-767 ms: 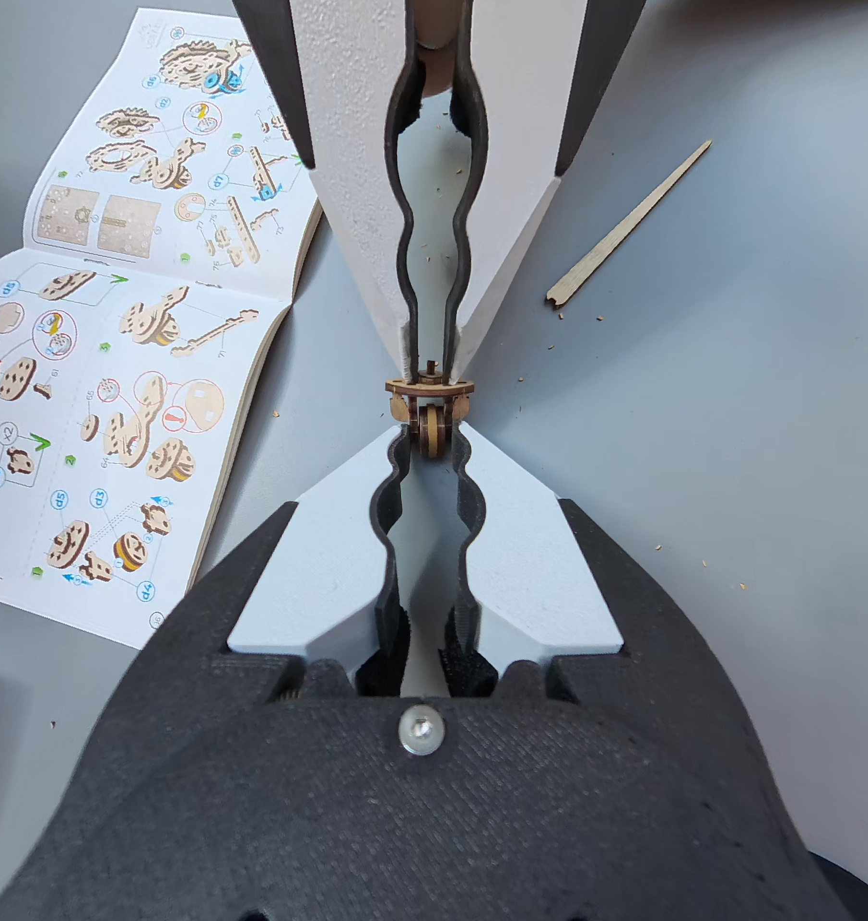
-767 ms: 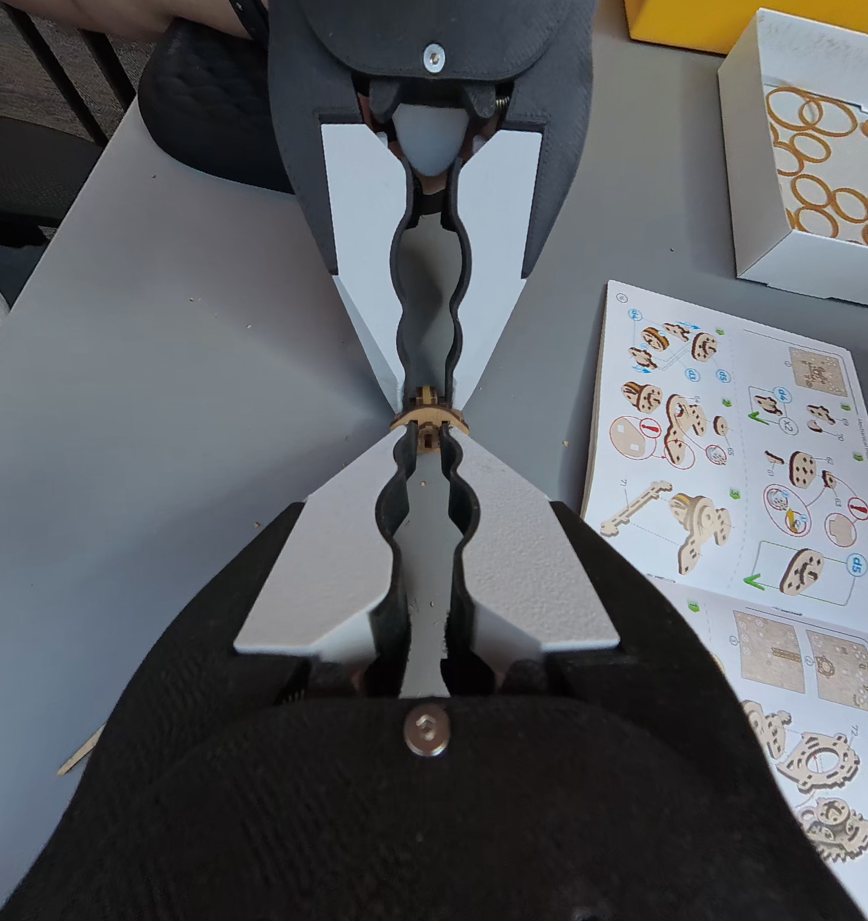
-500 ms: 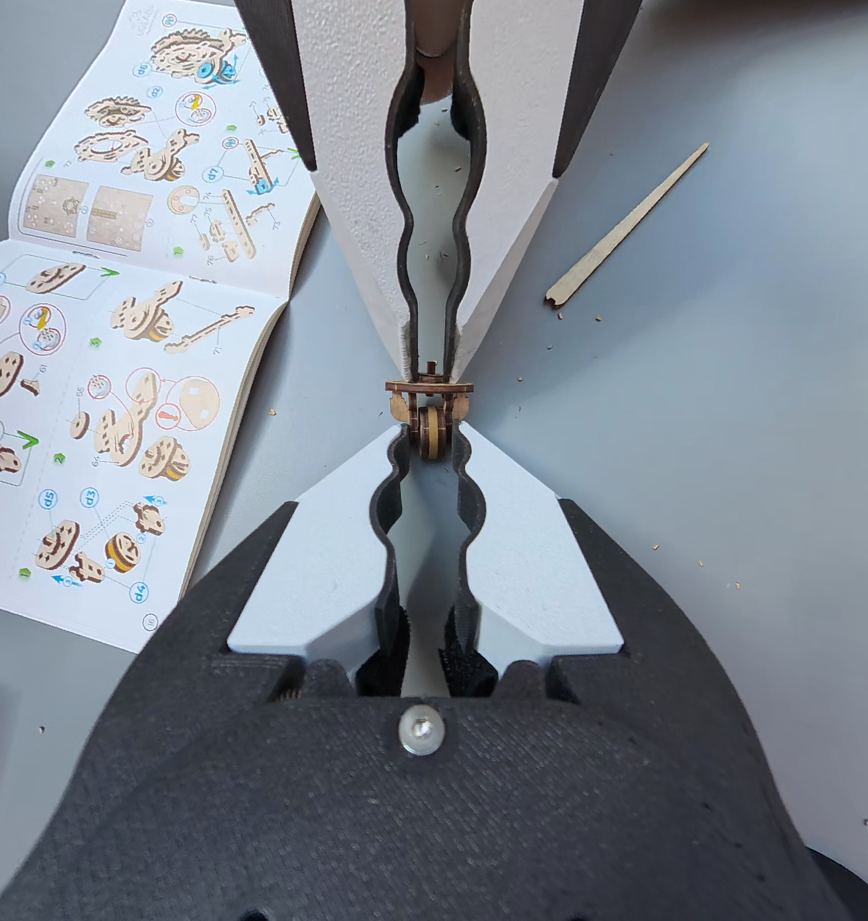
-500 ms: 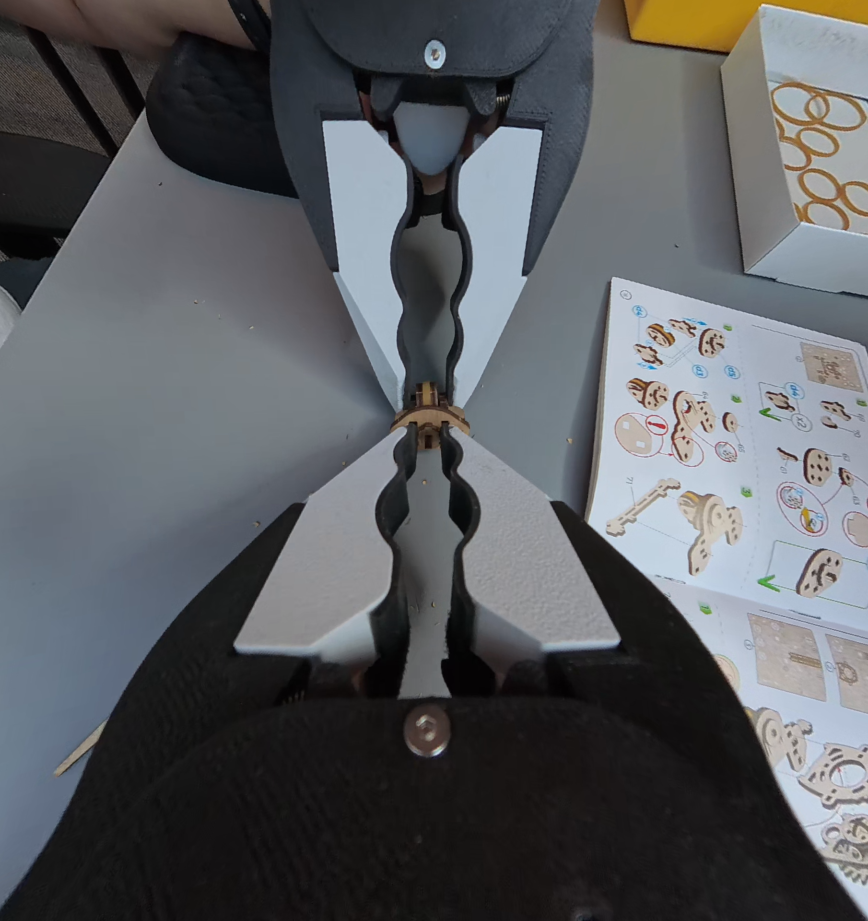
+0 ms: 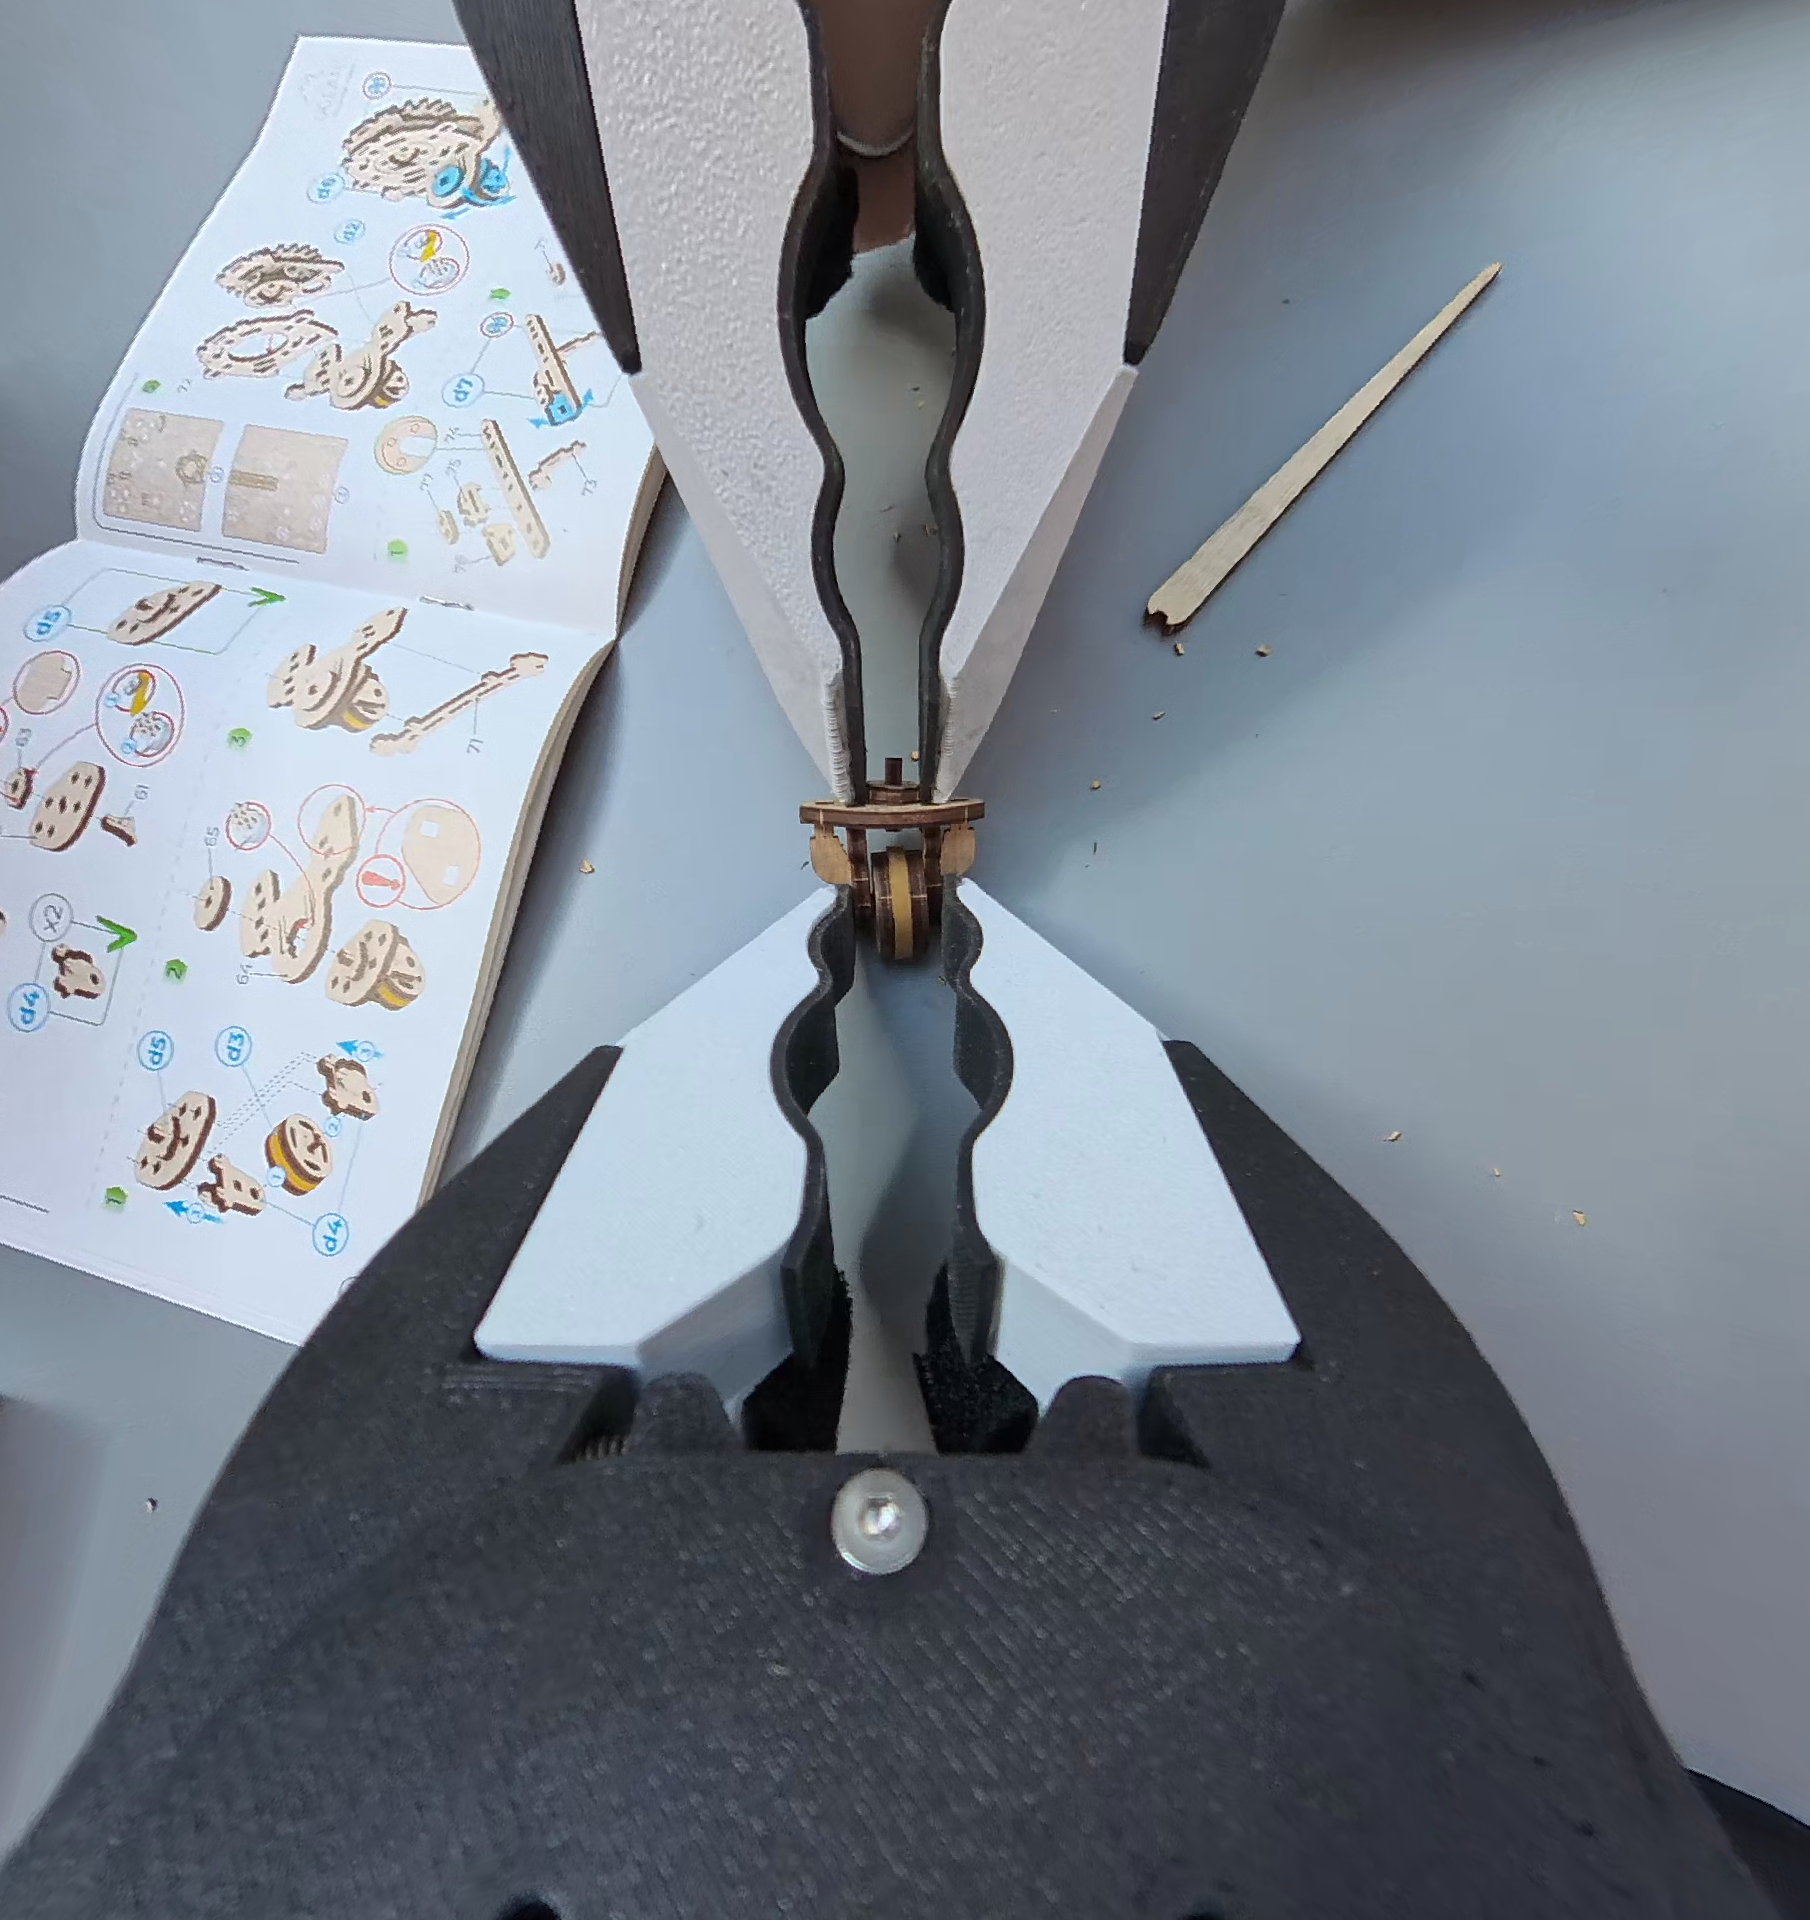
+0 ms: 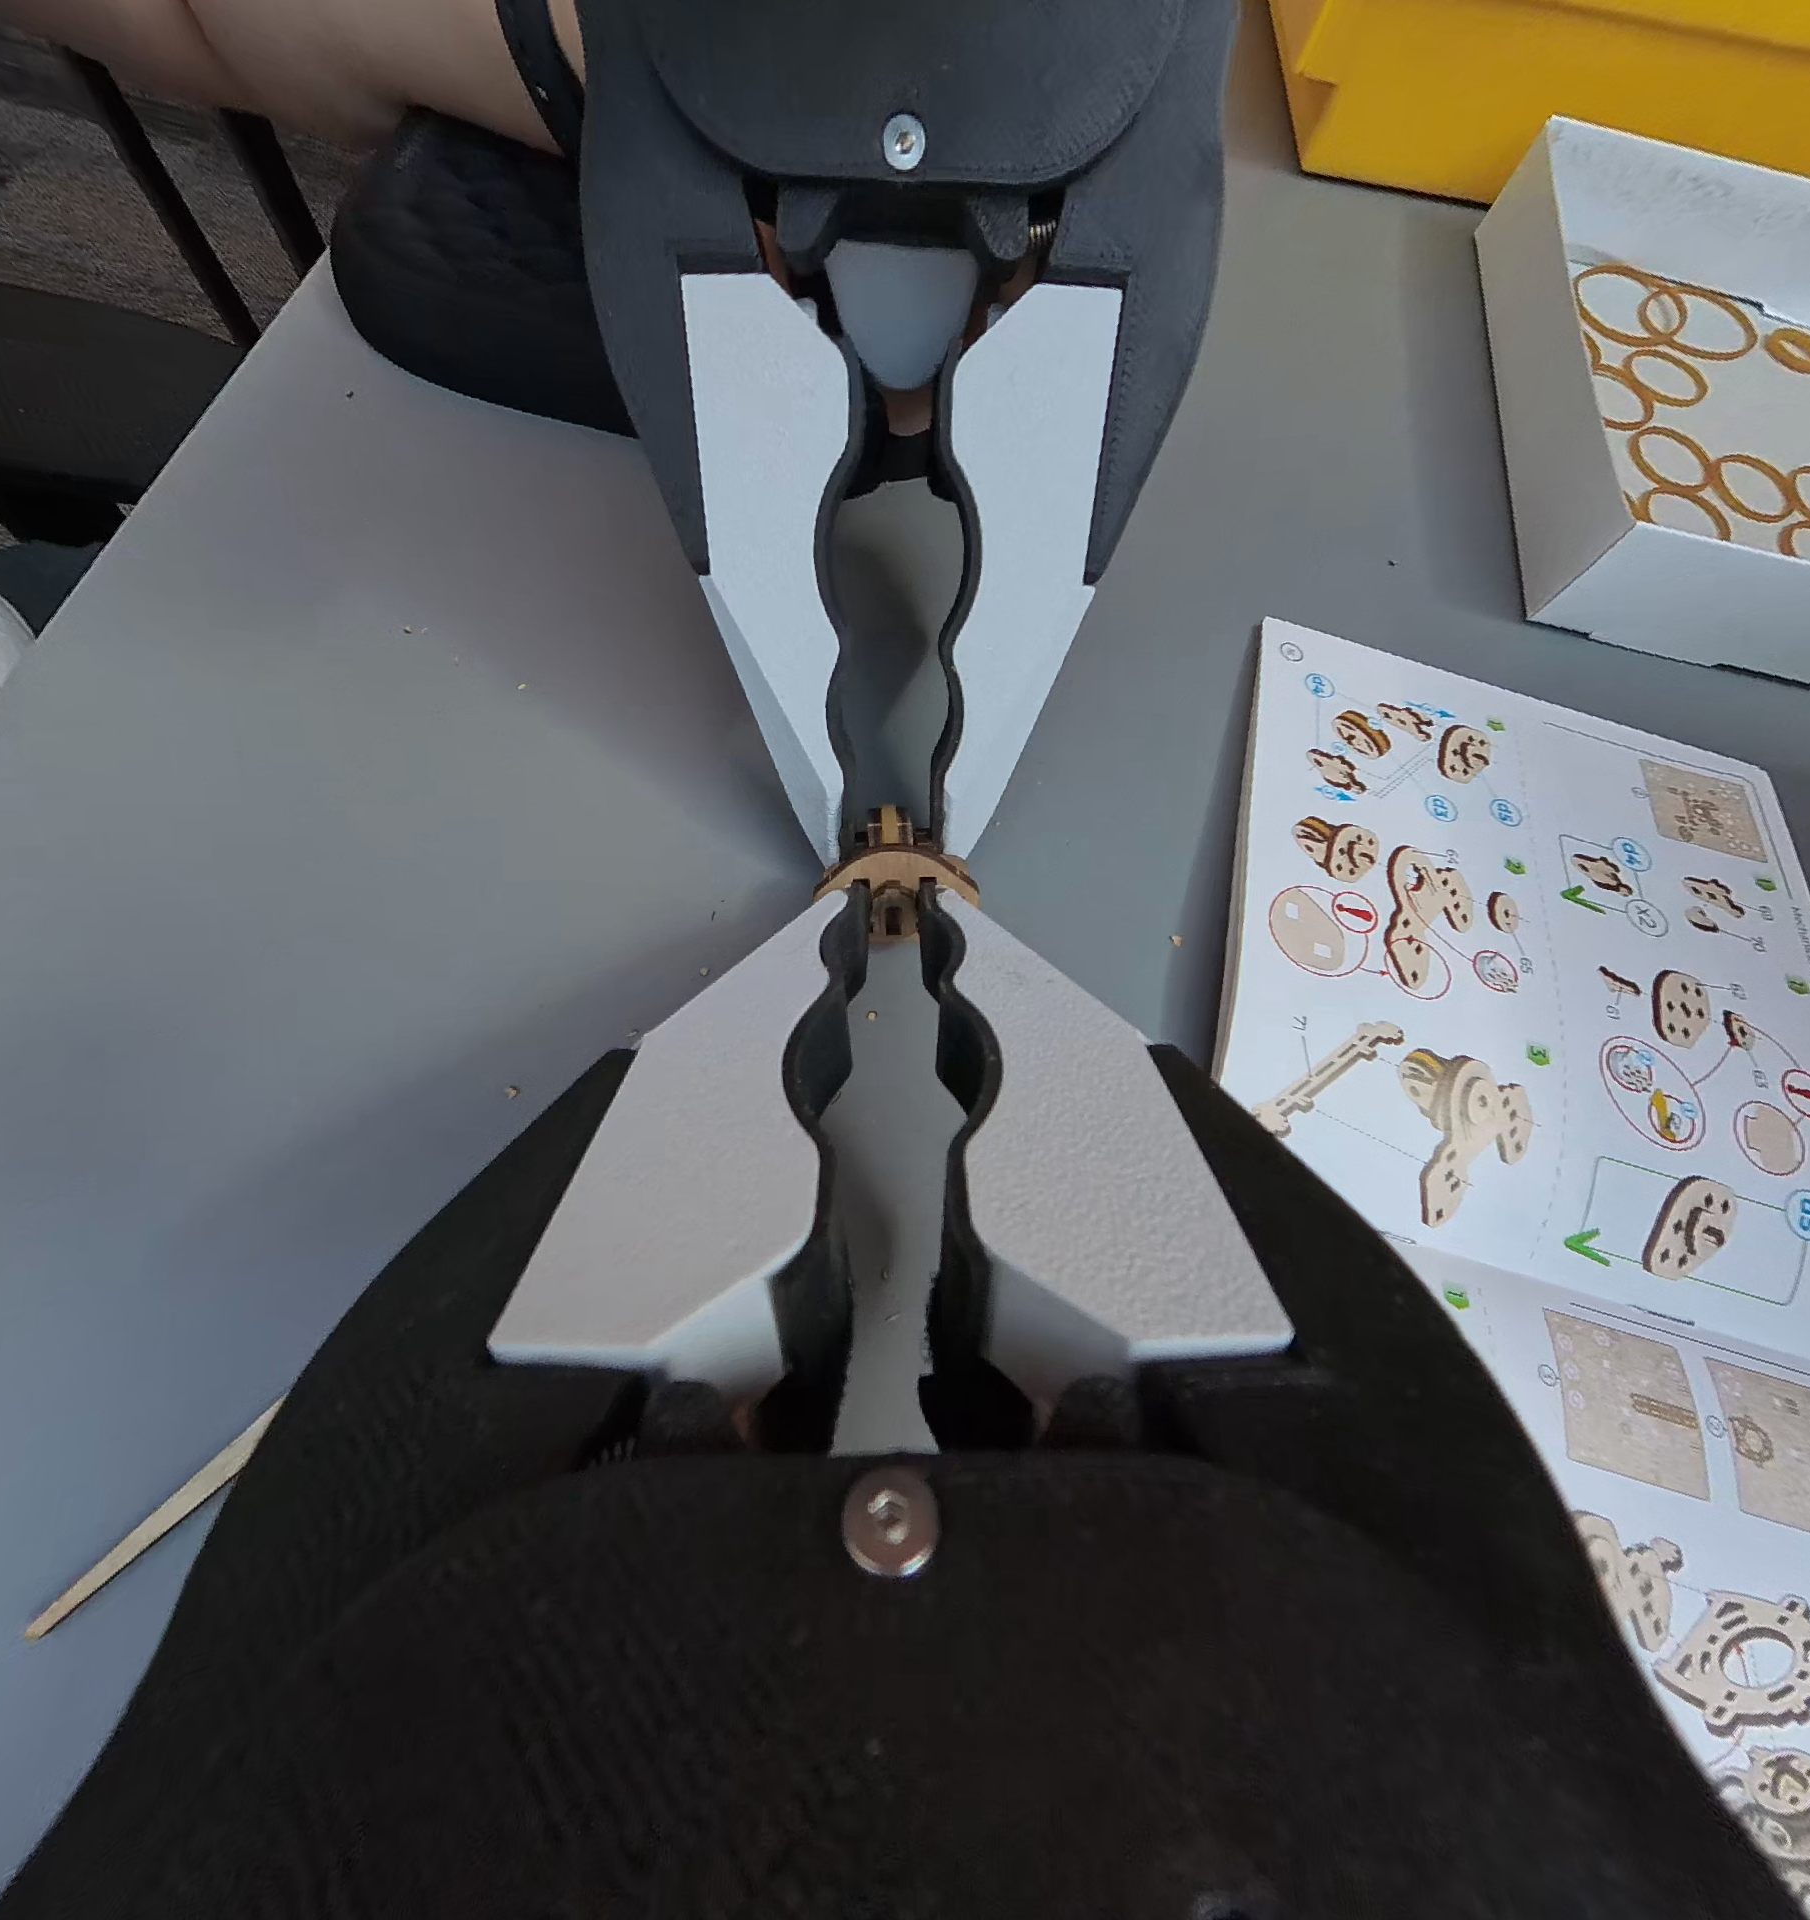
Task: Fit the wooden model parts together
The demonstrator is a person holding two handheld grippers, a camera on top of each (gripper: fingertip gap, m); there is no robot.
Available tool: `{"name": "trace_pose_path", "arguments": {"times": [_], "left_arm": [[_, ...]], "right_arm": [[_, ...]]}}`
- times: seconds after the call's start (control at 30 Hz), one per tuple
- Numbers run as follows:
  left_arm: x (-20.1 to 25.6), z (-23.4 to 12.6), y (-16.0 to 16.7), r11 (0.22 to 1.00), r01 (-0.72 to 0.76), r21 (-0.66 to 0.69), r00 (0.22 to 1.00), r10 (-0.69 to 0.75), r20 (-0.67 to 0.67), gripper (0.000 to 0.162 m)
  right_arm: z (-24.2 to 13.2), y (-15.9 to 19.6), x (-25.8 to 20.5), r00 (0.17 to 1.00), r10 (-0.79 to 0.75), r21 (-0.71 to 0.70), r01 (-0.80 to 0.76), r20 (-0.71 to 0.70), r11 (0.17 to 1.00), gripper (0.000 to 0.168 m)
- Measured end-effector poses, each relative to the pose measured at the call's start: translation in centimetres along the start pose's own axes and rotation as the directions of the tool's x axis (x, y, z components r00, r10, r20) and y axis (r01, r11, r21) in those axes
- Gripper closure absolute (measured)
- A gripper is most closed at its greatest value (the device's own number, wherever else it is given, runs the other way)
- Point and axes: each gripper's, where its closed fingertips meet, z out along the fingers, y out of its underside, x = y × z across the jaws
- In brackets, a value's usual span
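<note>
I hold my two grippers tip to tip above the grey table (image 5: 1503,935), with the wooden model between them. My left gripper (image 5: 896,920) pinches the small wheel (image 5: 899,902), a layered disc with a yellow band, by its two flat faces. My right gripper (image 6: 888,914) pinches the hub behind the oval plate (image 6: 896,878), which stands crosswise between the two sets of tips. In the left view the plate (image 5: 890,812) shows edge-on, with two small tabs hanging from it on either side of the wheel; the wheel sits just under the plate, touching or nearly so, I cannot tell which. An open booklet (image 5: 288,665) lies flat on the table to one side, and a thin wooden stick (image 5: 1316,457) lies on the other, well apart from the model. A white box (image 6: 1690,416) stands beyond the booklet (image 6: 1566,1039), with a yellow box (image 6: 1566,94) behind it. Wood crumbs dot the table.
</note>
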Motion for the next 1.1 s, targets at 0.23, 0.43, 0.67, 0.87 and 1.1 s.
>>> {"name": "trace_pose_path", "arguments": {"times": [0.23, 0.43, 0.67, 0.87, 1.1], "left_arm": [[0.16, -0.02, 0.04, 0.998, -0.070, 0.004, 0.997, 0.070, 0.012, 0.148], [0.33, -0.06, 0.04, 0.990, -0.141, 0.012, 0.989, 0.140, 0.035, 0.148], [0.43, -0.05, -0.02, 0.984, -0.176, 0.019, 0.983, 0.175, 0.059, 0.148], [0.45, -0.07, -0.02, 0.983, -0.180, 0.022, 0.982, 0.178, 0.061, 0.148], [0.49, -0.08, 0.02, 0.985, -0.169, 0.024, 0.985, 0.168, 0.048, 0.148]], "right_arm": [[0.02, -0.05, -0.25, 0.997, -0.072, -0.023, 0.071, -0.034, 0.997, 0.160], [-0.03, -0.11, -0.48, 0.999, -0.038, -0.009, 0.038, -0.016, 0.999, 0.160], [-0.13, -0.10, -0.50, 0.997, -0.030, -0.004, 0.030, -0.069, 1.000, 0.157], [-0.11, -0.12, -0.43, 0.995, -0.045, -0.001, 0.046, -0.093, 0.999, 0.156], [-0.05, -0.36, -0.35, 0.989, -0.080, 0.014, 0.082, -0.124, 0.997, 0.154]]}}
